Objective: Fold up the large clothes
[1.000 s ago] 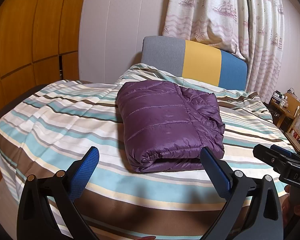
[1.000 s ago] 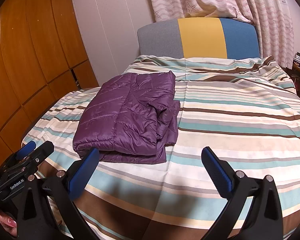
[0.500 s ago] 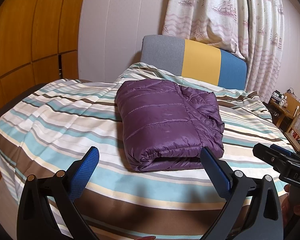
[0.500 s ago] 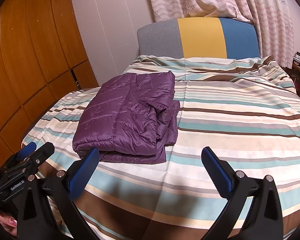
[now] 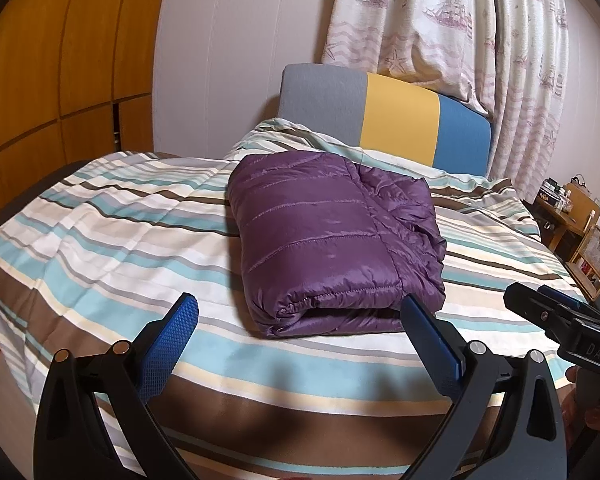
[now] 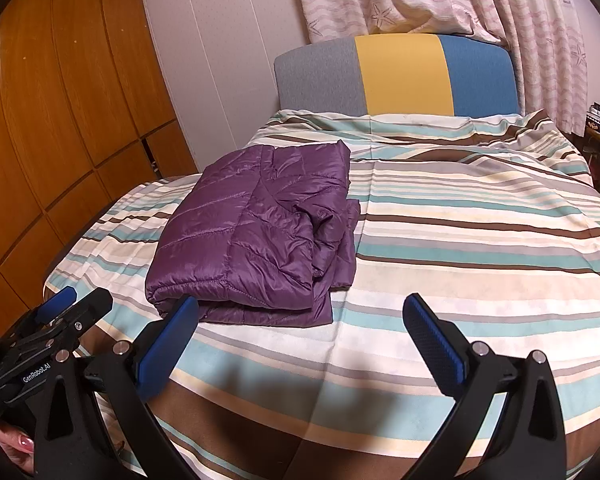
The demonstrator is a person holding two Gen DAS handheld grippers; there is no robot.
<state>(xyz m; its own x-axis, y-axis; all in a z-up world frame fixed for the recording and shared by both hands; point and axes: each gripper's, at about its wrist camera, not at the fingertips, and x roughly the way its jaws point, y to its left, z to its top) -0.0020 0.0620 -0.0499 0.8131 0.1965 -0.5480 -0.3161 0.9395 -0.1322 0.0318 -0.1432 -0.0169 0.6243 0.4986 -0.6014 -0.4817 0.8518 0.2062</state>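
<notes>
"GenRobot.AI" lettering on left hand-held gripper (image 5: 298, 320), "DAS" on right hand-held gripper (image 6: 300, 322), both spread apart.

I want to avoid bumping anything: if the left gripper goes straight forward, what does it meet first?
Probably the folded purple jacket: the open left gripper frames its near edge, though depth is unclear.

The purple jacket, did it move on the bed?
No. The purple jacket lies on the same stripes of the blanket, the same way from the headboard.
</notes>
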